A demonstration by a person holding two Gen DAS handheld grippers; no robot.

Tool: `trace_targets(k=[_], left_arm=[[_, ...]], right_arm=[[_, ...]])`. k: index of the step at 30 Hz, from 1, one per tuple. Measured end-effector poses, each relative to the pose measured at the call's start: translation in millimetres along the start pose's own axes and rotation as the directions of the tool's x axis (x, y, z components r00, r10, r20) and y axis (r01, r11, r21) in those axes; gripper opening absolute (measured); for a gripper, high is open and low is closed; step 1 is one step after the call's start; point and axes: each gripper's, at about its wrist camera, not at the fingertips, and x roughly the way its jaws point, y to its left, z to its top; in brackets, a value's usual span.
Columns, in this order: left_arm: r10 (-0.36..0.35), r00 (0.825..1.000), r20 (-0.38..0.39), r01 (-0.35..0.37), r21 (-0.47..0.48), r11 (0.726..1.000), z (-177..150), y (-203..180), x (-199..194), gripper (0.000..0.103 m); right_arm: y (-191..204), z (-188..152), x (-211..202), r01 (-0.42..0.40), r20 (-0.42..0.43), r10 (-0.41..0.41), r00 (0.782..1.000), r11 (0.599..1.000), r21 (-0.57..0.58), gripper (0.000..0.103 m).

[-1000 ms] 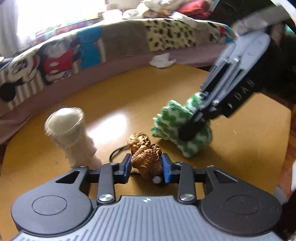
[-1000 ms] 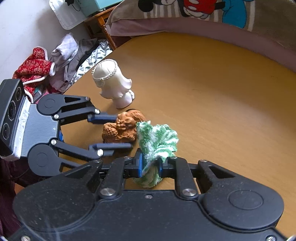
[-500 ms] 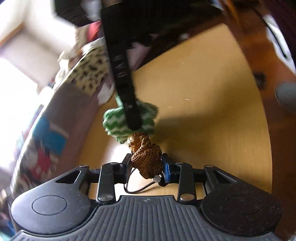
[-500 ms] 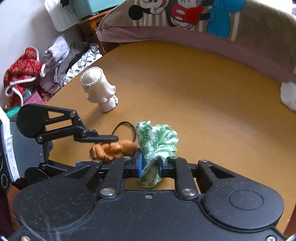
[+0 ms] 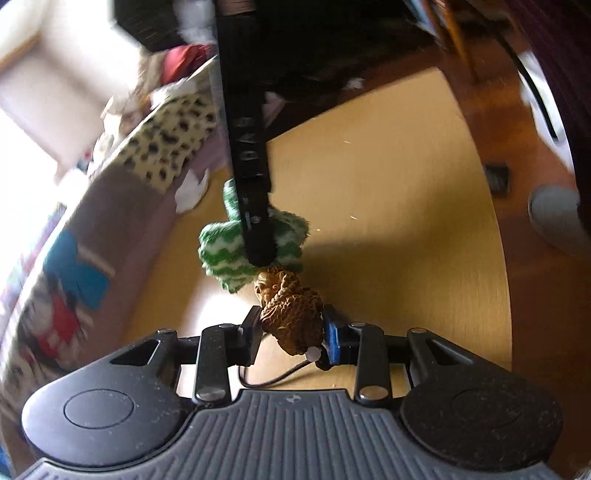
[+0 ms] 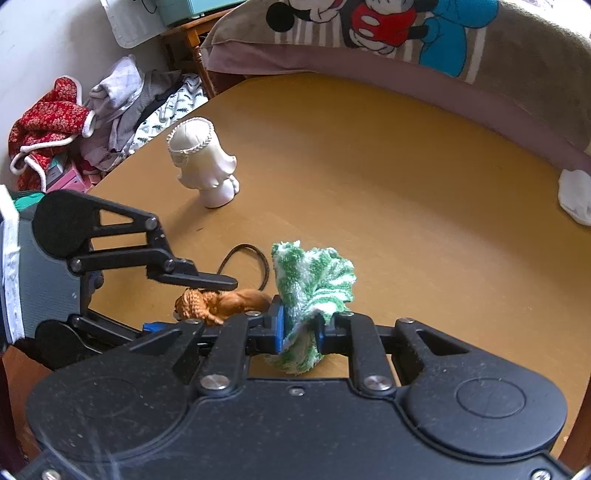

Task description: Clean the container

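Observation:
My left gripper (image 5: pixel 290 326) is shut on a small brown carved figurine (image 5: pixel 290 314) with a dark cord, held above the round yellow-brown table (image 5: pixel 406 206). It is rolled on its side; in the right wrist view the left gripper (image 6: pixel 207 295) comes in from the left with the figurine (image 6: pixel 225 301) between its fingers. My right gripper (image 6: pixel 299 328) is shut on a green-and-white cloth (image 6: pixel 310 280). The cloth (image 5: pixel 221 254) touches the figurine's far end. A white figurine-shaped container (image 6: pixel 201 162) stands on the table beyond.
A bed with a Mickey Mouse blanket (image 6: pixel 388 26) borders the table's far side. A white crumpled tissue (image 6: pixel 576 195) lies at the table's right edge. A pile of clothes (image 6: pixel 92 110) lies on the floor to the left.
My left gripper lifted the brown figurine off the table and rolled onto its side. The right gripper brought the cloth against the figurine's end. The white container stayed put.

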Motion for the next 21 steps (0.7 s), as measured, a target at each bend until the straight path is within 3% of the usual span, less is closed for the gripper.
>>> trace_targets(k=[4,6,8,11,17,21], left_arm=[[0.037,0.999,-0.013,-0.034,0.191,0.981,7,-14,2,0.032],[0.045,0.999,-0.014,-0.041,0.234,0.971,9,-17,4,0.032],[0.052,0.999,-0.013,-0.047,0.265,0.963,10,-20,5,0.032],[0.048,0.999,-0.010,-0.044,0.267,0.963,11,-19,7,0.035],[0.022,1.000,-0.022,-0.018,0.141,0.990,10,-8,10,0.035],[-0.030,0.999,-0.032,0.030,-0.003,1.000,8,6,12,0.035]], right_arm=[[-5,0,-16,0.021,0.064,-0.023,0.998,0.999,0.023,0.016],[-10,1,-20,0.010,0.105,-0.016,0.994,0.998,0.060,0.016],[-12,0,-17,-0.055,0.113,0.044,0.993,0.994,0.093,0.016],[-2,-2,-3,-0.064,0.059,0.061,0.996,0.997,0.051,0.016],[-4,-3,-1,-0.044,0.045,0.041,0.998,0.997,0.070,0.016],[-3,-5,1,-0.039,0.037,0.037,0.999,0.997,0.064,0.016]])
